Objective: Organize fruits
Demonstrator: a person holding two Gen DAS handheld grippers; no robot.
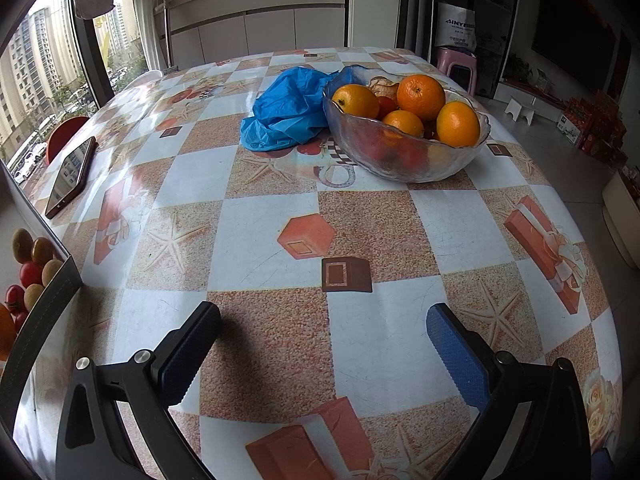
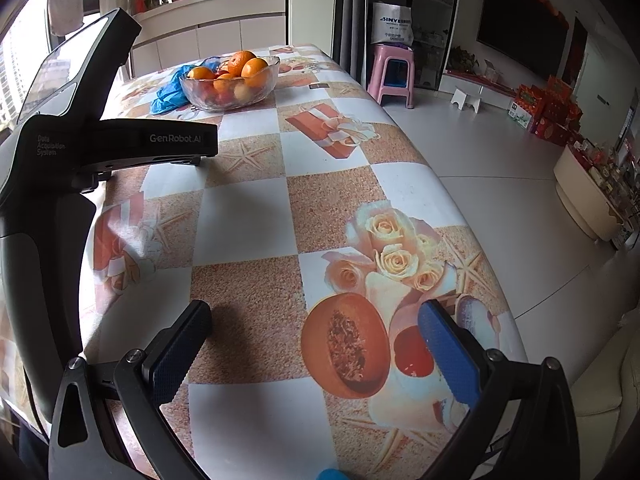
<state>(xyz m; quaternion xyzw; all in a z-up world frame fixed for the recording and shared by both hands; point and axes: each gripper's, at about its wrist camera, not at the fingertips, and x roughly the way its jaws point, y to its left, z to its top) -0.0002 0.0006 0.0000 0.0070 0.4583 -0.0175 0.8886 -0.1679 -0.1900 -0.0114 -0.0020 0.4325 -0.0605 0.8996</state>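
Note:
A clear glass bowl [image 1: 404,152] holds several oranges [image 1: 421,96] and some red fruit; it stands on the far part of the table [image 1: 260,240]. It also shows in the right wrist view [image 2: 228,80], far ahead. My left gripper [image 1: 320,344] is open and empty, low over the near table, well short of the bowl. My right gripper [image 2: 314,344] is open and empty over the near right table. The body of the left gripper [image 2: 72,152] shows at the left of the right wrist view.
A crumpled blue plastic bag [image 1: 288,112] lies against the bowl's left side. A phone [image 1: 70,176] lies near the table's left edge. A picture of fruits [image 1: 28,272] shows at far left. A pink stool [image 2: 394,74] stands beyond the table's right edge.

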